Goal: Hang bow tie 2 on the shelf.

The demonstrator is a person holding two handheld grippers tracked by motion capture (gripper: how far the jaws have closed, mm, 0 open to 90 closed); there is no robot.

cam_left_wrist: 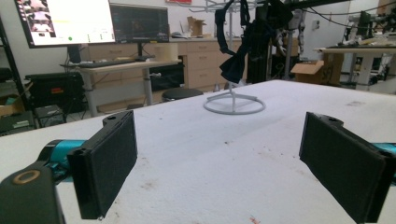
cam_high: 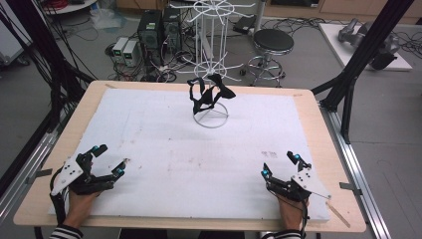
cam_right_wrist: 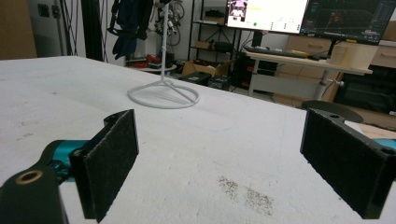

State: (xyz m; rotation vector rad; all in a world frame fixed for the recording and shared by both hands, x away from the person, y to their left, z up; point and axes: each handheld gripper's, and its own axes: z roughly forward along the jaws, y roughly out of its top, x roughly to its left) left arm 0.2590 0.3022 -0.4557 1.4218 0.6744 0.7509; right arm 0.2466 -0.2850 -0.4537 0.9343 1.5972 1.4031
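The bench [cam_high: 318,149] was the largest thing in the high view, a pale wooden top almost wholly covered by a white foam sheet [cam_high: 164,149] marked with faint stains. Towards twelve o'clock on that sheet stood a white wire rack [cam_high: 210,59], its round base ring [cam_high: 210,118] resting on the foam and its thin post rising past the far edge. Black straps [cam_high: 208,95] hung low on the rack, just above the ring; in the left claw view they dangled dark [cam_left_wrist: 236,60] above the ring [cam_left_wrist: 233,105], and in the right claw view they showed near the upper left [cam_right_wrist: 128,23].

The left claw [cam_high: 111,160] lay at about eight o'clock on the sheet, held by a hand [cam_high: 79,201] coming in from the near edge. Its jaws stood wide apart with nothing between them, bare foam showing in the gap. The right claw [cam_high: 281,164] lay at about four o'clock, held by the other hand [cam_high: 289,211], and its jaws too were spread wide and gripped nothing. Both claws sat well apart from the rack and from each other, each pointing roughly towards the rack.
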